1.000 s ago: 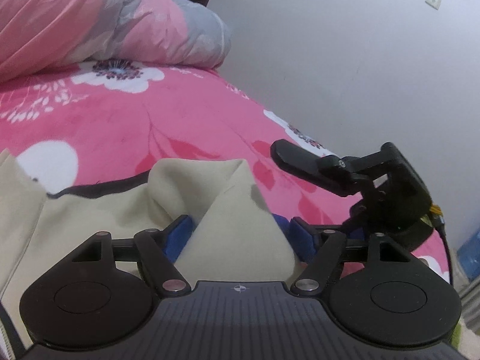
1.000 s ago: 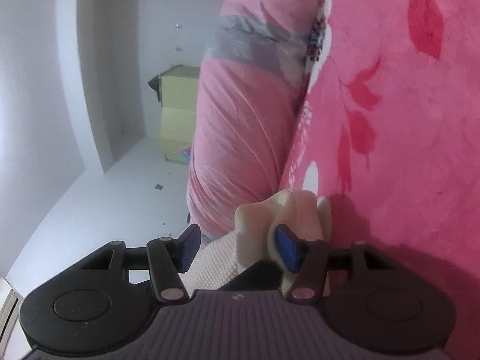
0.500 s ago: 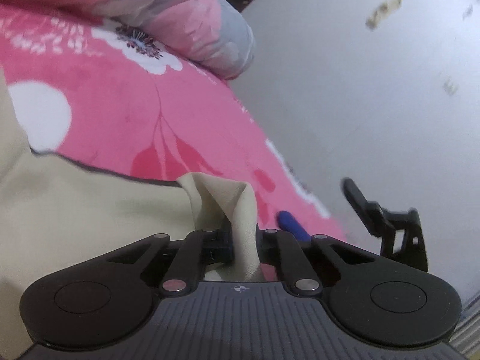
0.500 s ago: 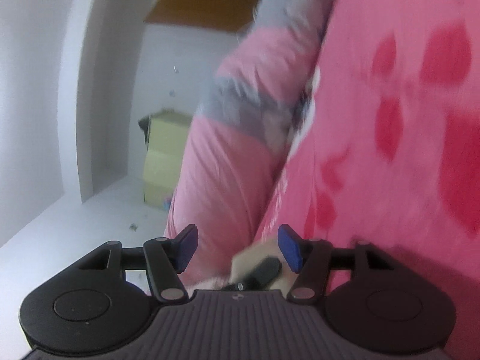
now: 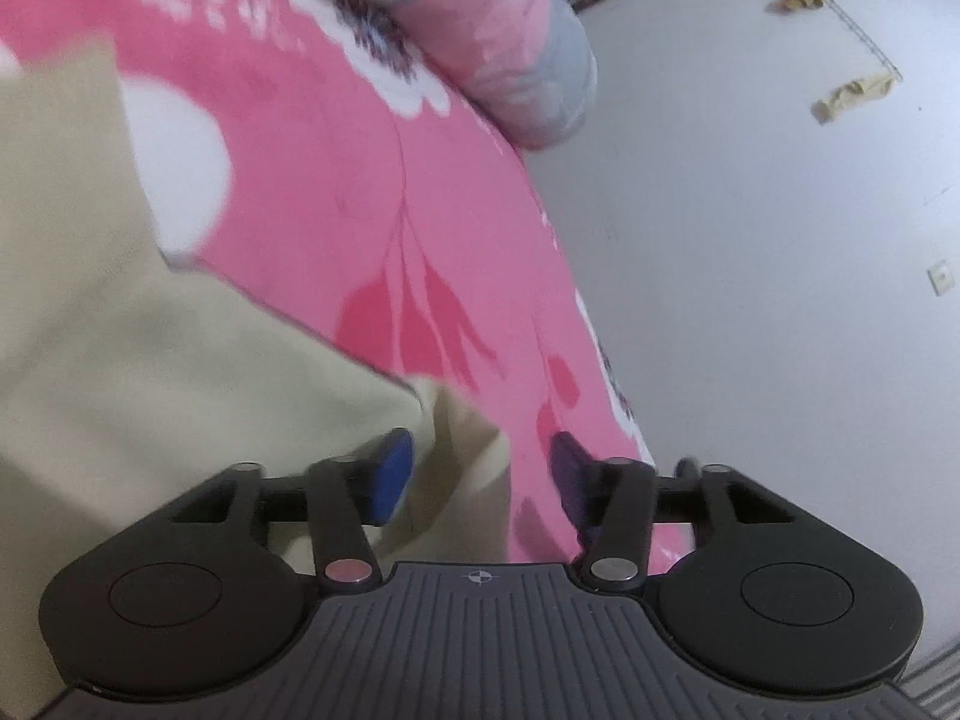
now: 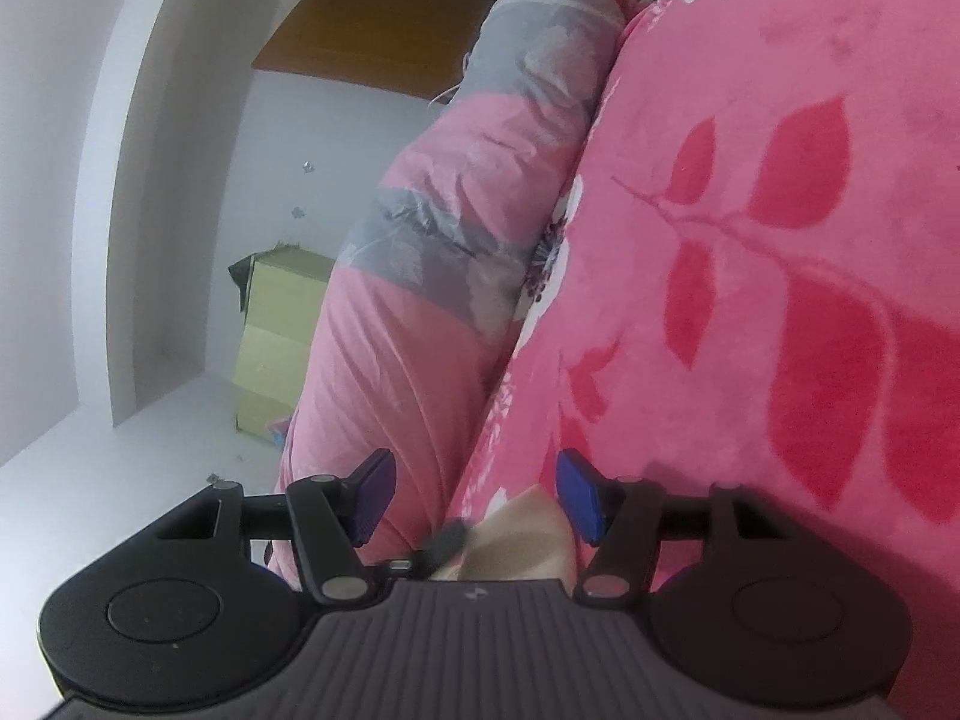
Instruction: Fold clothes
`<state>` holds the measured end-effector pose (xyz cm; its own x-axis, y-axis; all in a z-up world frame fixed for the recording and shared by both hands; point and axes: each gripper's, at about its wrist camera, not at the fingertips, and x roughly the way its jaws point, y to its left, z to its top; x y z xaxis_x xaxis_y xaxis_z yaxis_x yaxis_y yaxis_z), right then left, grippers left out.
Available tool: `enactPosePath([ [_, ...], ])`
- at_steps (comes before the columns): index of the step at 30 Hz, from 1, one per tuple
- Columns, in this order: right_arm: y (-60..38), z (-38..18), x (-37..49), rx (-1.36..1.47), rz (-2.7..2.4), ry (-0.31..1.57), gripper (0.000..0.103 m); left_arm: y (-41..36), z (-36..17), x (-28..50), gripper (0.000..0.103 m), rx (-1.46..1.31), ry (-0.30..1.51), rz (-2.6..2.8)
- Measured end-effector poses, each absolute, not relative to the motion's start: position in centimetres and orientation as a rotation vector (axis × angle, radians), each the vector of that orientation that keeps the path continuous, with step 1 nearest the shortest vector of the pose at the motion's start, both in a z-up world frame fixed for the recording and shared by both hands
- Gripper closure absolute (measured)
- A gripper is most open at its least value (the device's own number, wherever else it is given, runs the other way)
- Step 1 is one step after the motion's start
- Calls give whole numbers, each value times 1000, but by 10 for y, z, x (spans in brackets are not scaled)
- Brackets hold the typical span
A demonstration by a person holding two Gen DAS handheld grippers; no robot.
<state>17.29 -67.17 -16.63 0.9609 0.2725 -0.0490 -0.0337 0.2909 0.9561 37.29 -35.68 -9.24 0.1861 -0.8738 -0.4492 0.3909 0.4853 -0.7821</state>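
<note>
From both feeds I see the bed (image 5: 312,192) first, its pink floral cover filling most of the frame, with a white wall (image 5: 750,252) behind it in the left view. A pink and grey quilt (image 6: 444,276) lies rolled along the bed's far edge, and beyond it in my right view a pale yellow box (image 6: 276,330) sits on the floor below a brown door (image 6: 372,36).

The garment (image 5: 138,372), beige cloth, is spread on the bed across the left side of my left view, its edge blurred. A bunched corner of it rises between the fingers of my left tool (image 5: 480,468). That tool stands wide apart: the left blue pad (image 5: 390,474) is just beside the cloth, the right pad (image 5: 570,468) is well clear over the pink cover, so it grips nothing.

My right tool (image 6: 474,492) is also spread wide. A small fold of the same beige cloth (image 6: 522,546) lies low between its fingers, close to the tool's body and next to a dark strip I cannot make out. Neither blue pad (image 6: 579,495) presses on it, and I cannot tell whether the right pad brushes the fold.
</note>
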Motion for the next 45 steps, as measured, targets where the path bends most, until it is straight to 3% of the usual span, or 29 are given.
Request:
enactPosePath([
  [9, -673, -169, 172, 1263, 211, 227, 40, -277, -36, 328, 49, -213, 975, -895],
  [18, -653, -148, 174, 1068, 216, 288, 40, -106, 20, 226, 48, -247, 843, -550],
  [22, -637, -138, 174, 949, 156, 359, 44, -48, 2, 169, 45, -309, 803, -475],
  [32, -547, -81, 189, 426, -10, 570, 81, -49, -56, 144, 45, -191, 730, -521],
  [35, -521, -68, 198, 276, -57, 633, 86, -60, -67, 144, 51, -103, 743, -507],
  [38, -511, -94, 229, 237, -101, 745, 88, -58, -73, 131, 58, -86, 723, -513],
  [45, -501, -81, 225, 189, -123, 702, 88, -49, -78, 118, 70, -127, 694, -538],
])
